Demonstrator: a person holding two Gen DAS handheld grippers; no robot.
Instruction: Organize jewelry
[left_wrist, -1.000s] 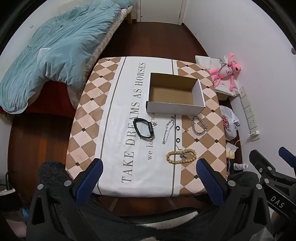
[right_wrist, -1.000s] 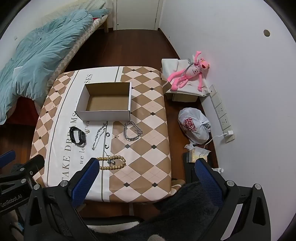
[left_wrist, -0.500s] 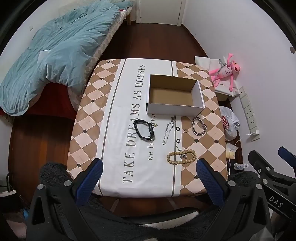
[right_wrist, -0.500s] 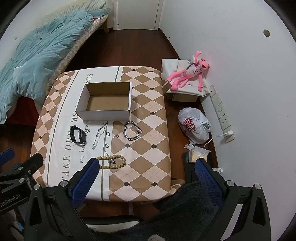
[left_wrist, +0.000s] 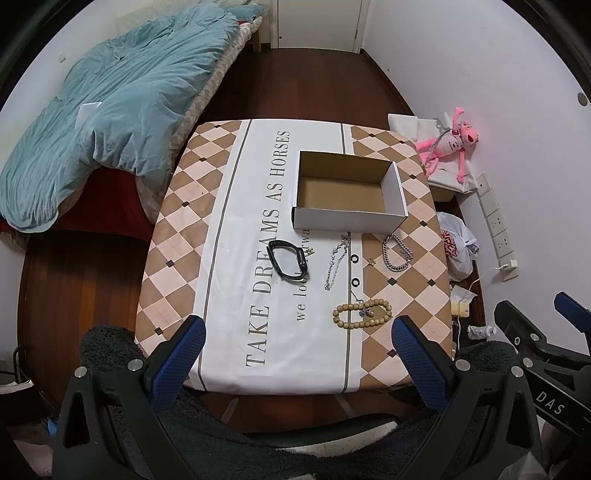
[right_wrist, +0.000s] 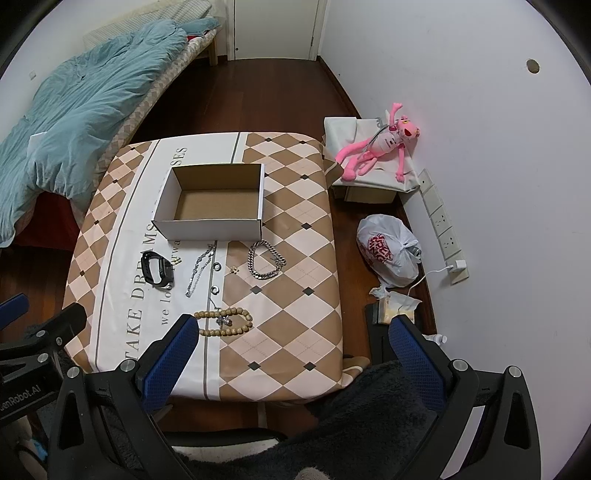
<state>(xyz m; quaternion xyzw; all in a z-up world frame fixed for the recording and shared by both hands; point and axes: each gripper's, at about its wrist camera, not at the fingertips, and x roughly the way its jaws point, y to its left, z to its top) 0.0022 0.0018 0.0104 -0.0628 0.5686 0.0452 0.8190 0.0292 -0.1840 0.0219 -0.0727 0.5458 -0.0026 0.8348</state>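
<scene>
Both hand-held grippers, left (left_wrist: 295, 354) and right (right_wrist: 291, 350), spread wide, holding nothing, above the counter's (left_wrist: 229, 229) near edge. Open rectangular cardboard box (left_wrist: 347, 192) mid-counter. Before it: black wristband (left_wrist: 288, 260), thin silver chain (left_wrist: 336, 267), chunky curb-link chain (left_wrist: 397, 253), wooden bead bracelet (left_wrist: 362, 314).

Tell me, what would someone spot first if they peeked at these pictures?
Probably the pink toy lying on a white-covered box by the wall, right of the table. Next, the empty cardboard box at the far middle of the checkered tablecloth, with a black wristband, silver chains and a wooden bead bracelet laid out in front of it. Both grippers hang open above the near edge.
</scene>
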